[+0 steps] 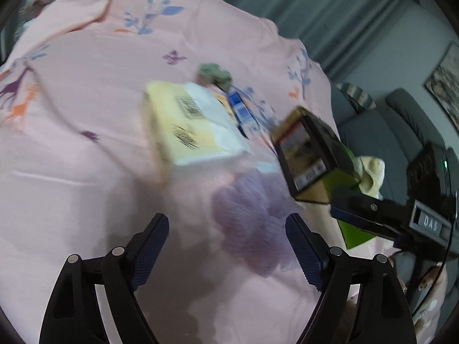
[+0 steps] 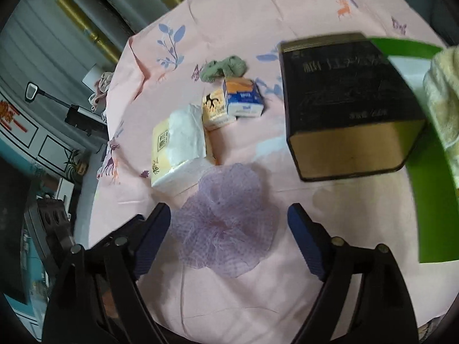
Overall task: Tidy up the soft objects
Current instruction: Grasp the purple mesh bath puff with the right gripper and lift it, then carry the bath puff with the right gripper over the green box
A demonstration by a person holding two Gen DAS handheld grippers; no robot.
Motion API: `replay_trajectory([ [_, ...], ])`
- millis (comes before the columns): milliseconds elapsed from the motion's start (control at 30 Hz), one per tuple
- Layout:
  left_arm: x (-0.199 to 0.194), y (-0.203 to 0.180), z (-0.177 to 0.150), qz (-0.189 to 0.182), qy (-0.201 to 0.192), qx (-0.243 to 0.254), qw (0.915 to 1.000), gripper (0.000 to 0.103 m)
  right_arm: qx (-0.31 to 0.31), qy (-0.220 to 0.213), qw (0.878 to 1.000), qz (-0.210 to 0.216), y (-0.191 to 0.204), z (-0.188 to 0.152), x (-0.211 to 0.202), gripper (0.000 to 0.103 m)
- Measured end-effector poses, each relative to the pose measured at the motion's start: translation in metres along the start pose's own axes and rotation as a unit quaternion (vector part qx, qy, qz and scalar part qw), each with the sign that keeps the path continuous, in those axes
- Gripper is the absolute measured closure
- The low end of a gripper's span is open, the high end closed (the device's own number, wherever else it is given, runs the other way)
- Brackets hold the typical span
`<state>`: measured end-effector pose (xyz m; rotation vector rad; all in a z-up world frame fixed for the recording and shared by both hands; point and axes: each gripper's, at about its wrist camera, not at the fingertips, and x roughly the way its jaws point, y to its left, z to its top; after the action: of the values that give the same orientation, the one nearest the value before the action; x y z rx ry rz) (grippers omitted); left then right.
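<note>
We hover both sets of fingers wide and empty, right gripper (image 2: 229, 229) straddling the purple mesh pouf (image 2: 226, 223) on the bed (image 2: 258, 11), left gripper (image 1: 226, 238) near; next, likely pinch it.

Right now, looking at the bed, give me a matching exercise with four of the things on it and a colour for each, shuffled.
Things:
1. mesh bath puff
2. crumpled cloth
3. big box
4. small tissue pack

Colours:
a. black and gold
b. blue, orange and white
c. pale purple
d. grey-green

Pairs: 1-c, 2-d, 3-a, 4-b
</note>
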<state>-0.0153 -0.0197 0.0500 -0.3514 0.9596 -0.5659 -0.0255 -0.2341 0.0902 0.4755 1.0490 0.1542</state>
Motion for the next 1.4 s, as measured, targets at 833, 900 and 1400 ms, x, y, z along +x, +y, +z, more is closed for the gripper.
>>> replay_trajectory([
  [833, 0.013, -0.069, -0.005, -0.019, -0.014, 0.082, 0.9963, 0.075, 0.009, 0.025, 0.996, 0.084, 0.000, -0.001, 0.012, 0.075],
  [900, 0.008, -0.093, 0.003, -0.034, -0.029, 0.103, 0.9937, 0.075, 0.008, -0.012, 0.996, 0.086, -0.005, 0.004, -0.016, 0.074],
  [1400, 0.063, -0.270, 0.069, -0.113, -0.035, 0.199, 0.9727, 0.075, 0.116, -0.200, 0.971, 0.057, -0.117, 0.062, -0.154, 0.073],
])
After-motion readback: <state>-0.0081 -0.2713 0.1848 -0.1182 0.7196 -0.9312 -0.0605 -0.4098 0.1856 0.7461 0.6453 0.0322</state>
